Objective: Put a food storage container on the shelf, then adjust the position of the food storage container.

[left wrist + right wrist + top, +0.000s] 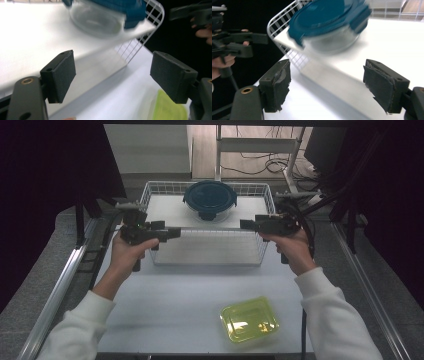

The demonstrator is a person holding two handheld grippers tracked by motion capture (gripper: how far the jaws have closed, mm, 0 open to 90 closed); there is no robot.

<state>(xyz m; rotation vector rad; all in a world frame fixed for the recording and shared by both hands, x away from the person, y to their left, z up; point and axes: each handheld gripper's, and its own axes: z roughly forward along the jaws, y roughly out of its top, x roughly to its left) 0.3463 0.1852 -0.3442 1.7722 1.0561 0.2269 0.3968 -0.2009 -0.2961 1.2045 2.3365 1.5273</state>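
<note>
Wire basket (pixel 207 251) sitting between both open grippers.
Left gripper (pixel 172 233) and right gripper (pixel 246 224) are gaping empty; no writing is readable; the high view is showing the yellow-green lid (pixel 249 319) whole.

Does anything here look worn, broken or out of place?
Yes. In the right gripper view the pads on the right gripper look frayed and torn at their edges, while the left gripper has smooth pads. Otherwise nothing looks spilled or broken.

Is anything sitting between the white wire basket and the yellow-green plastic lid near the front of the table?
No. In the high view, bare white tabletop separates the white wire basket from the yellow-green plastic lid.
</note>
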